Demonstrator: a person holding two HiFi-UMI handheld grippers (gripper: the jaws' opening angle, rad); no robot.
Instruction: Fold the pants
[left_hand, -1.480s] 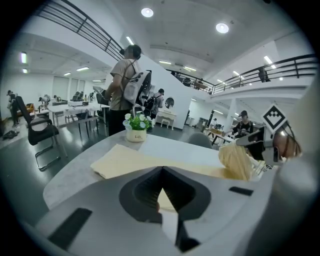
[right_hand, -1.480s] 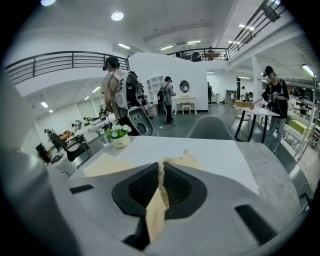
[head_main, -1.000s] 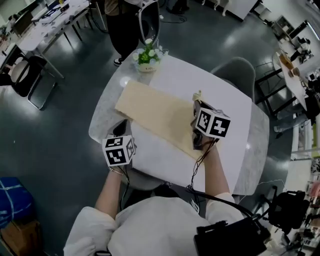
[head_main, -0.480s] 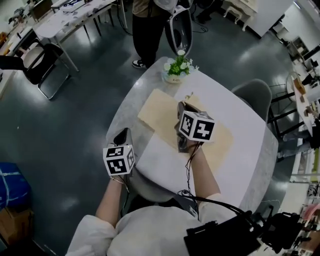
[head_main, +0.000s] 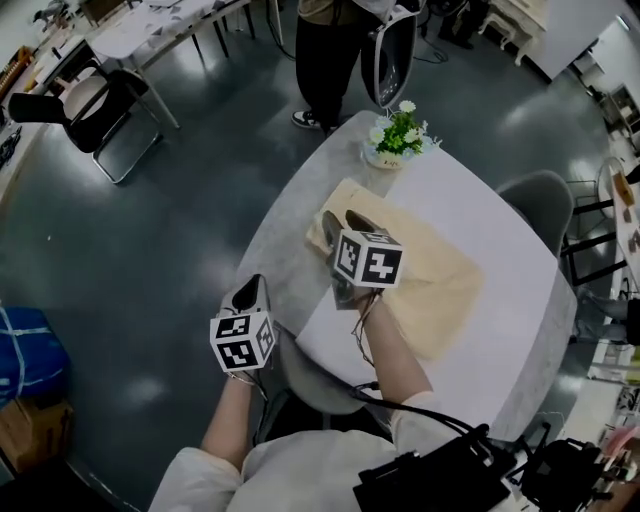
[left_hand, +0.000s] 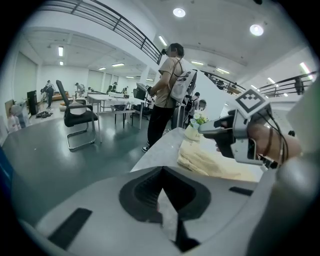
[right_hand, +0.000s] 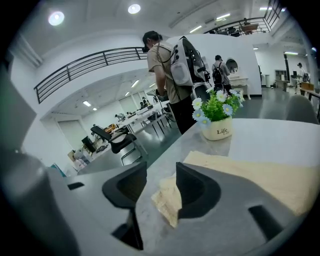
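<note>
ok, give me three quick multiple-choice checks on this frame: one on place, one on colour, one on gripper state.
1. Where is the flower pot?
A) on the table, beyond the pants
B) on the floor
C) on top of the pants

2. What colour are the pants?
A) blue
B) beige
C) black

3. How is the right gripper?
A) shut on the pants
B) open
C) shut on the flower pot

Key:
1 A: the flower pot stands at the table's far edge, apart from the pants.
2 B: the pants look pale beige in every view.
3 B: its jaws have just opened and stand apart, with a corner of the pants lying loose between them.
</note>
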